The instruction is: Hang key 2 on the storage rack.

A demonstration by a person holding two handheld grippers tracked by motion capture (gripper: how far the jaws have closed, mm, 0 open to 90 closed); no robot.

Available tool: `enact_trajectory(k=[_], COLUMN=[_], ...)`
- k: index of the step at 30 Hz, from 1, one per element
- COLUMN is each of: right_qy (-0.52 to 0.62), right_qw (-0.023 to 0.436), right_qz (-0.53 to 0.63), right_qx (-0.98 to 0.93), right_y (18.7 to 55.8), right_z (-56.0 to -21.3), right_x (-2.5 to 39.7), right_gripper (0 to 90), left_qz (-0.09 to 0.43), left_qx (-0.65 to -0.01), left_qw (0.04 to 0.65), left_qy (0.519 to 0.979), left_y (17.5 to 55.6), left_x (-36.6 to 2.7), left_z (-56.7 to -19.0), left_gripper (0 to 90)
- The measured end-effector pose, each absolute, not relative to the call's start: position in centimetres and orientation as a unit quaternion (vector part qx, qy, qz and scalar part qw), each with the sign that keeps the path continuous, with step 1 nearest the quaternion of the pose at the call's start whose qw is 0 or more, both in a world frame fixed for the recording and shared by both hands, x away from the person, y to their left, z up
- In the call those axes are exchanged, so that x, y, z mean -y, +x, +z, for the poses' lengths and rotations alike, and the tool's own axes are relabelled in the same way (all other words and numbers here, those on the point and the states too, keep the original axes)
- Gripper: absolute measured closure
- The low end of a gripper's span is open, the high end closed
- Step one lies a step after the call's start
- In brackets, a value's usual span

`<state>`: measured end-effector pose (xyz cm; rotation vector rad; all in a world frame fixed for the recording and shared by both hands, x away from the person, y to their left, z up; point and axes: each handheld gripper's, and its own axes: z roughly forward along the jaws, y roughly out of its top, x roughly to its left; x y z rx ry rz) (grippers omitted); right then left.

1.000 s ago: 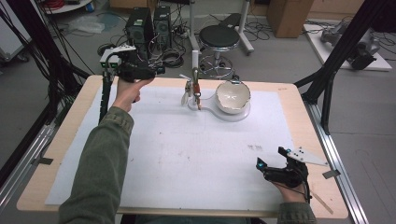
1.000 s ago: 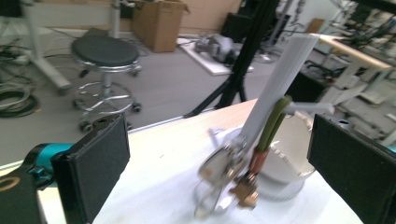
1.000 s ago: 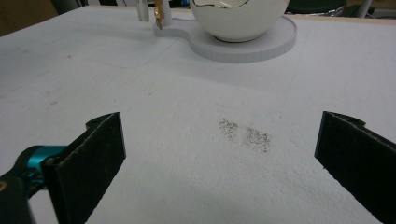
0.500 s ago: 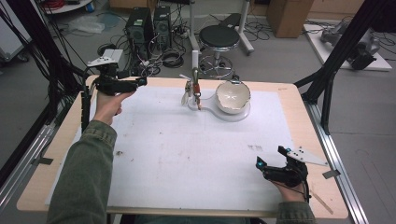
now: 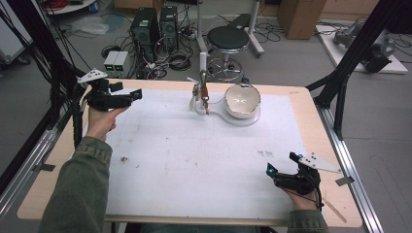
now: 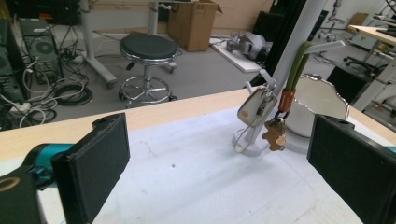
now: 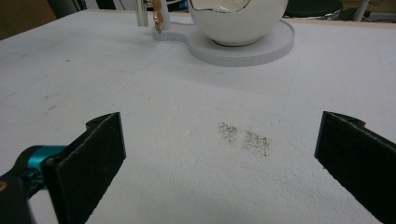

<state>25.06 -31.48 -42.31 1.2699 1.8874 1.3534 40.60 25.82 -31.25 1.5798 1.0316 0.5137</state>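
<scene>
Left gripper [image 5: 127, 96]: we hold it above the far left corner of the table [image 5: 335, 145], pointing right toward the stand. In the left gripper view we see its jaws released, spread wide with nothing between them.
Right gripper [image 5: 273, 174]: we hold it low at the near right of the table, pointing left and far. In the right gripper view its jaws stand wide apart and grasp nothing.
Stand [image 5: 202, 73]: we see a white upright post at the far middle of the table, well apart from both grippers. Its flat white base [image 7: 243, 46] runs right and also carries the bowl.
Hanging items: in the left gripper view we see a silver tag [image 6: 254, 108] and a small brown bear-shaped charm [image 6: 274, 135] hanging from the stand, the charm below an orange-brown collar on a green cord [image 6: 295, 70]. Silver tag and charm hang just beside each other.
Bowl [image 5: 242, 100]: white, gold-trimmed jagged rim, upright on the round part of the base, just right of the stand.
White mat [image 5: 194, 160]: it covers most of the table; in the right gripper view we see a patch of dark specks [image 7: 245, 136] on it between the right gripper's jaws.
</scene>
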Motion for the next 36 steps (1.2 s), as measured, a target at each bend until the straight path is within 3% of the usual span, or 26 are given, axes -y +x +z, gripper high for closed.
enact_trajectory(k=[36], right_qy=[0.475], right_qw=[0.267], right_qz=[0.499], right_qx=[-0.674], right_y=[25.0], right_z=[-42.1], right_x=[31.5], right_gripper=[0.7], left_qz=[0.292], left_qx=[-0.488], left_qw=[0.514], left_qy=[0.642], left_y=[31.9], left_x=[-32.0], left_z=[-36.4], left_gripper=[6.2])
